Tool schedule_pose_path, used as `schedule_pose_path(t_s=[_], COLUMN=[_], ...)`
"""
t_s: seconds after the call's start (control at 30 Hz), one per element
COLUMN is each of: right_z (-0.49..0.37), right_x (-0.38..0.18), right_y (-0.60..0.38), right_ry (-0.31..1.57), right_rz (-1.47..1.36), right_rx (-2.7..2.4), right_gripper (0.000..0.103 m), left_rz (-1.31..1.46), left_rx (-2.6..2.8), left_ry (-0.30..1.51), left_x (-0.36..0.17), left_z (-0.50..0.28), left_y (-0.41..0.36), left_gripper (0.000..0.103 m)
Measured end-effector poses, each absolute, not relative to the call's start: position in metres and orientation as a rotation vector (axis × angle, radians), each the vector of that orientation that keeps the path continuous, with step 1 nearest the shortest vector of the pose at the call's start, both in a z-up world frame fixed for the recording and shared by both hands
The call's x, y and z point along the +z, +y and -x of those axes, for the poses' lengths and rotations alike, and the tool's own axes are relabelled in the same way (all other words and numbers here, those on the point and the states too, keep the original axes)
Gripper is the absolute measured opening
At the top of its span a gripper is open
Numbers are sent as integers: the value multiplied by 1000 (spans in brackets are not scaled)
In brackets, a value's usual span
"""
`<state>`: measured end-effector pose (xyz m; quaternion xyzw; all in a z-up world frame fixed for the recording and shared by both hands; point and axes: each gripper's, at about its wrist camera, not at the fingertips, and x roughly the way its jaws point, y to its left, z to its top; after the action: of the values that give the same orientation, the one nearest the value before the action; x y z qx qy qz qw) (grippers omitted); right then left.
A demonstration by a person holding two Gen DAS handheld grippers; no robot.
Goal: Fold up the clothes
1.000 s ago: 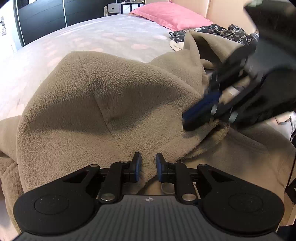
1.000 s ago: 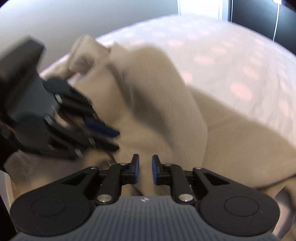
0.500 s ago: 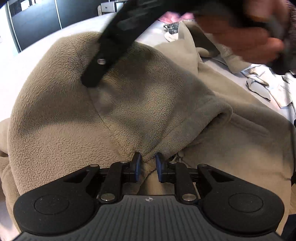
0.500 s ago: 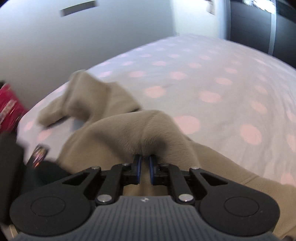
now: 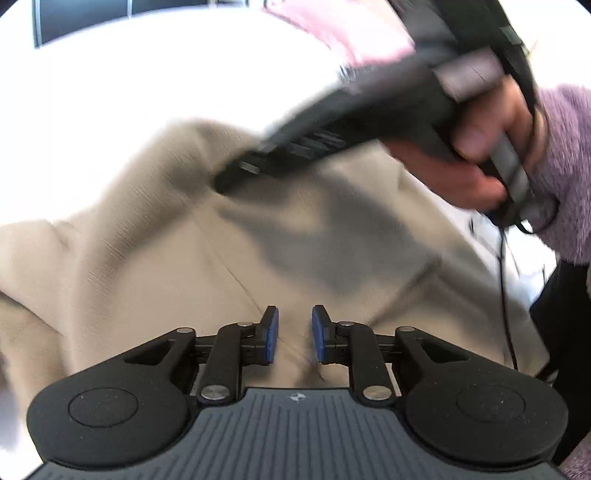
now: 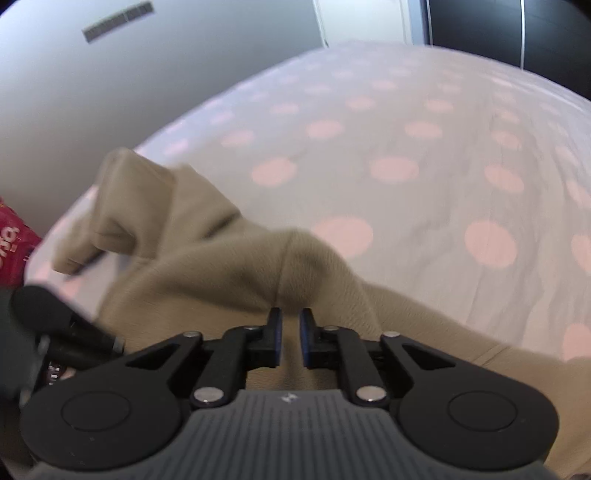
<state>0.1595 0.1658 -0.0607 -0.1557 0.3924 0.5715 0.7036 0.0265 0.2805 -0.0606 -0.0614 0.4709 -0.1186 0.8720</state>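
A beige fleece hoodie [image 5: 155, 258] lies spread over the bed. In the left wrist view my left gripper [image 5: 294, 332] hovers low over it, its jaws opening, with a fold of fleece lying in the gap and the pads off it. My right gripper [image 5: 227, 182], held by a hand [image 5: 454, 177] in a purple fuzzy sleeve, reaches in from the upper right, blurred. In the right wrist view my right gripper [image 6: 290, 334] pinches a raised ridge of the hoodie [image 6: 221, 273], tented up to its tips, and its jaws are opening. The left gripper [image 6: 110, 341] shows blurred at lower left.
The bed sheet [image 6: 424, 155], white with pink dots, stretches away beyond the hoodie. A pink pillow [image 5: 343, 29] lies at the head of the bed. A red package [image 6: 13, 240] sits at the left bed edge. A cable [image 5: 504, 288] hangs from the right hand.
The left gripper lifted and let go of the fleece fold it pinched. The right gripper crossed over the hoodie, closed on a ridge of fleece and pulled it up.
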Motion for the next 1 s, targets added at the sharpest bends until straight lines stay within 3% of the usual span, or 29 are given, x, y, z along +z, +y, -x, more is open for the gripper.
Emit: schedule_pose_path(t_s=[0.07,0.1,0.13,0.23,0.4,0.47,0.53,0.63,0.7,1.0], right_z=[-163,-167,-170,-189,-208,-210,-211,-213,-212,-204], right_x=[-48,-44,-42,-49,-77,-86,-94,-95,-88,-14], right_y=[156,154,152,151,150,146,143,137,134,128], right_ry=[825,803,786,838,964,999,1026,1037,1019,807], right_rz=[342,349,356,346,312,298,279,250,231,322], right_rx=[1288,1280,1273,1266,1276,1290,1294,1295,1300,1282], right_gripper=[38,42,42,44,44,43,41,16,12,10], left_rz=[129,117,99,69,158,145,160,206,218,68], left_rx=[-219,-189,-146,-52,-74,-77,-85,-100,-111,-118], left_ry=[917,888,862,835,951,978,991,980,959,846], left_x=[-44,-36,-31,-29,-46,-53,-59,-66,-66,-11], left_z=[-25,-26,-27,-37,-53,-53,-54,-57,-59,-71], left_y=[296,305,314,335,373,376,372,365,365,351], left_gripper=[31,41,50,54,56,54,44,26,18,15])
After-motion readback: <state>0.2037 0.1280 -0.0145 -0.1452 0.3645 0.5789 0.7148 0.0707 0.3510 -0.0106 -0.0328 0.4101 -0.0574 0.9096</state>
